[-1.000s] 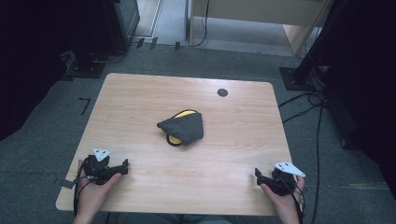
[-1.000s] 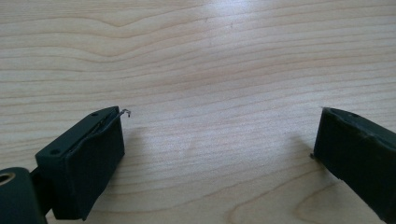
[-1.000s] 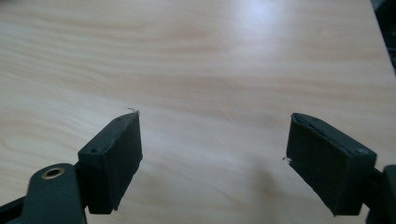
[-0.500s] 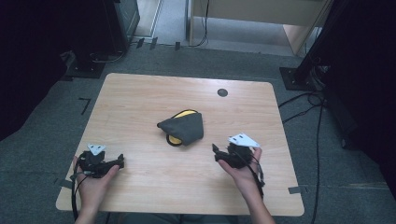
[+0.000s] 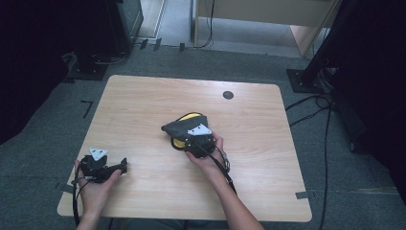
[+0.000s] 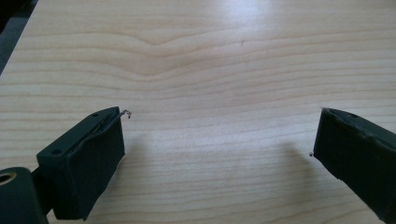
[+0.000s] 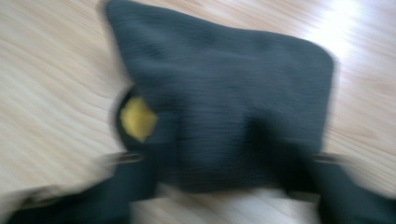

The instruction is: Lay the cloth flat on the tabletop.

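Dark grey knitted cloth (image 5: pixel 184 127), with a yellow thing (image 5: pixel 187 116) showing from under its far and near edges, lies near the middle of the pale wood worktop (image 5: pixel 143 100), a little toward the person's side. The right tongs (image 5: pixel 194 142) sit at the cloth's near edge, held in the person's right hand (image 5: pixel 210 153), with the grey three-cornered plate on top and a cable trailing back along the forearm. Their jaws have just been closing. In the right gripper view, which is blurred, the two black jaws rise at either side of the near hem of the cloth (image 7: pixel 224 107), with the cloth between them and a small yellow patch (image 7: pixel 137 119) peeking out at its left; whether the pads already press on the fabric I cannot tell.

The left tongs (image 5: pixel 107 166) rest low over the worktop near its front left corner, in the person's left hand (image 5: pixel 95 184), well apart from the cloth. In the left gripper view its jaws stand wide apart with only bare wood grain (image 6: pixel 210 93) between them, so they are released.

A small dark round disc (image 5: pixel 228 95) is set in the worktop toward the far right
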A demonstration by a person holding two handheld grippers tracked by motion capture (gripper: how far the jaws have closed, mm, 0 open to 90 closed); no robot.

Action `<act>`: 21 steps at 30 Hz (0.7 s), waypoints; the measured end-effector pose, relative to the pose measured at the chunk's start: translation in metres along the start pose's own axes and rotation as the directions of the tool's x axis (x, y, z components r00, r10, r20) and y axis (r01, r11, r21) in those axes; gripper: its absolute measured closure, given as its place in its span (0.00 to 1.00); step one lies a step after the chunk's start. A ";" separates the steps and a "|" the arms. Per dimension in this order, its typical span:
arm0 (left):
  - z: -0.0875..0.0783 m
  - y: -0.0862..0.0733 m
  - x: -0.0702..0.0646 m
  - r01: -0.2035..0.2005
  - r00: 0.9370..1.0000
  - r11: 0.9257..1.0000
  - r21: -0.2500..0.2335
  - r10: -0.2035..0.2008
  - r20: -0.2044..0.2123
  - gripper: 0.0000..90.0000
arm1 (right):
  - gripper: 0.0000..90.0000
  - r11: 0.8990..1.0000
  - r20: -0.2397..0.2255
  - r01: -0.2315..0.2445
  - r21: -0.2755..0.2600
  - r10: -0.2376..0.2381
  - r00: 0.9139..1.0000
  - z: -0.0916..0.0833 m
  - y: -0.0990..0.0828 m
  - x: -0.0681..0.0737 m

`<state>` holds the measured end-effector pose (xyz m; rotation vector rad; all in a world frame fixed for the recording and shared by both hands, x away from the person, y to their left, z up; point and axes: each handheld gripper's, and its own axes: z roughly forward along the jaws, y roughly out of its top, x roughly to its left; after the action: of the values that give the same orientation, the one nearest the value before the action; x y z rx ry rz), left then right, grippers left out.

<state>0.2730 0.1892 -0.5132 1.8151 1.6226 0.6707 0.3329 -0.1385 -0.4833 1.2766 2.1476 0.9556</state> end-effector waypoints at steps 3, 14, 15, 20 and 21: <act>-0.003 0.004 -0.001 0.011 0.999 1.000 -0.012 -0.011 0.042 0.03 | 0.87 0.999 -0.035 -0.037 -0.040 0.036 0.999 -0.006 0.004 0.000; -0.033 0.025 -0.041 -0.043 0.976 0.992 -0.116 0.066 0.207 0.13 | 0.90 0.938 -0.479 -0.298 -0.177 0.182 0.859 -0.103 0.023 -0.013; -0.033 0.026 -0.044 -0.049 0.973 0.993 -0.112 0.072 0.217 0.13 | 0.90 0.927 -0.465 -0.330 -0.176 0.217 0.858 -0.109 0.021 -0.020; -0.024 0.023 -0.060 -0.108 0.957 0.992 -0.070 0.123 0.264 0.15 | 0.74 0.959 0.047 -0.240 -0.150 0.249 0.967 -0.097 -0.008 -0.066; -0.022 0.020 -0.067 -0.150 0.941 0.987 -0.059 0.160 0.299 0.16 | 0.66 0.950 0.058 -0.269 -0.157 0.281 0.958 -0.098 -0.022 -0.083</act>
<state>0.2626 0.1237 -0.4814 1.9268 1.2698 0.4562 0.2921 -0.2509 -0.4330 1.5385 1.8323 1.1312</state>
